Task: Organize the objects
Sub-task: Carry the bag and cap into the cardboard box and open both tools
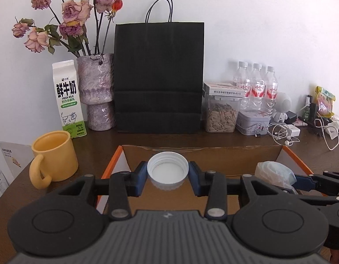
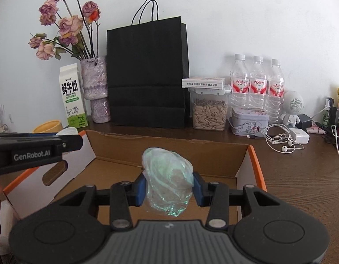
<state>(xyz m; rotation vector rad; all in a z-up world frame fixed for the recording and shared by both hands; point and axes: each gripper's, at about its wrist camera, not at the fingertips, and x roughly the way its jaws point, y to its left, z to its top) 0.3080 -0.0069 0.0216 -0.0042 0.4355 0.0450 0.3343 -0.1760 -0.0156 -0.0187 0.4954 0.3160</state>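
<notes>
The left gripper (image 1: pixel 167 177) has its blue pads clamped on either side of a white plastic cap (image 1: pixel 167 169), a ribbed, threaded ring held with its open mouth turned up. The right gripper (image 2: pixel 169 190) is closed on a crumpled plastic bag (image 2: pixel 168 177), thin, translucent and faintly green, bulging above and below the pads. Both loads hang over an open cardboard box (image 2: pixel 215 154) with raw brown walls inside and orange-trimmed white panels outside; its floor below the two grippers shows bare cardboard, and its rear wall stands between the jaws and the row of things behind. The box sits on a dark wooden table (image 2: pixel 301 176). To the left, near the box's corner, stands a smooth yellow mug (image 1: pixel 54 156), with a milk carton (image 1: pixel 69 98) and a rough lilac vase (image 1: pixel 96 92) of dried roses behind it. A matt black paper bag (image 1: pixel 158 77) stands upright against the white wall, and to its right are a clear jar of seeds (image 2: pixel 210 114), three water bottles (image 2: pixel 257 83), a tin (image 2: pixel 249 121) and loose white cables (image 2: pixel 281 140).
</notes>
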